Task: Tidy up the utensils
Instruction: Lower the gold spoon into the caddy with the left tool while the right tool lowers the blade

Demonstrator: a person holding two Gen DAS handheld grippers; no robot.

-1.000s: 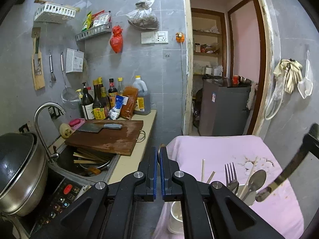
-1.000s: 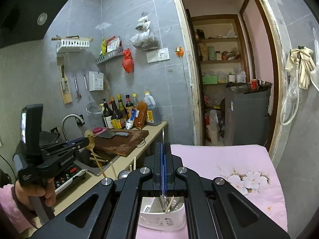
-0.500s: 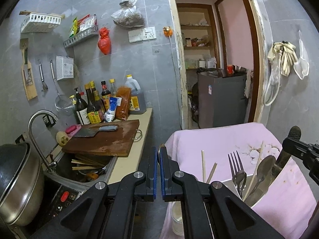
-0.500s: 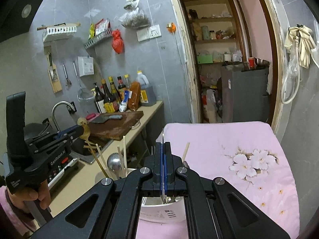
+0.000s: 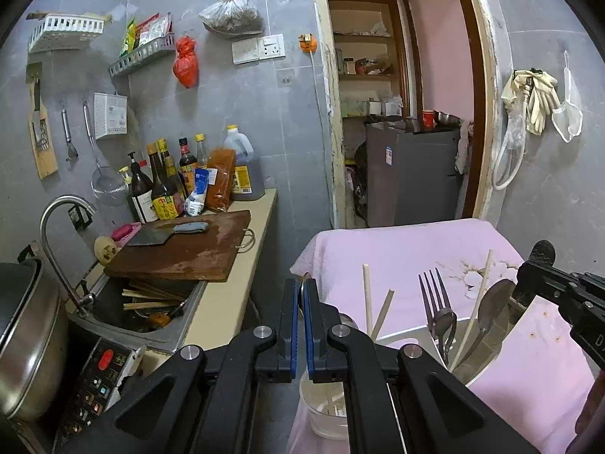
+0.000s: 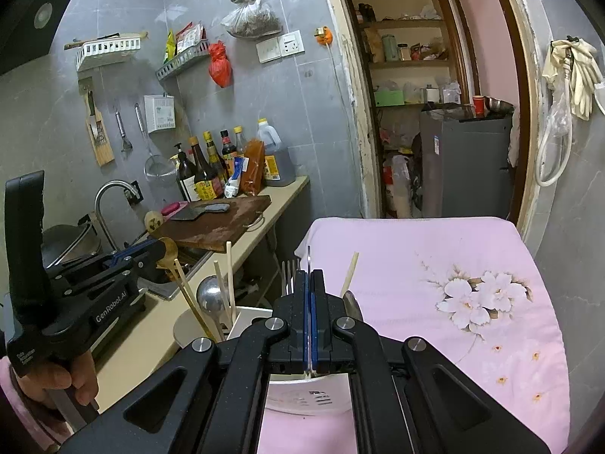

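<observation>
At the near edge of the pink tabletop [image 6: 416, 249], the white utensil holder [image 6: 302, 401] is sitting right under both hands. The right tongs [image 6: 311, 276] are pressing together on a thin metal utensil [image 6: 309, 255], seen edge-on, so I cannot tell what kind. It is standing upright, its long axis running 12 to 6 o'clock, lower end inside the holder. Off at 9 o'clock, the left tongs [image 6: 151, 253] are clamping a wooden spoon [image 6: 166, 247] just below its bowl. The spoon is leaning, bowl up toward 11 o'clock and handle slanting down toward 5 o'clock into the holder's round cup. A fork [image 6: 290, 265], a metal spoon [image 6: 210, 299] and chopsticks [image 6: 228, 265] are already standing there, handles down.

To my eye, both pieces are being seated in their compartments. Next, each needs its lower end resting on the bottom before the tongs part, then a straight lift clear of the neighbouring handles.
</observation>
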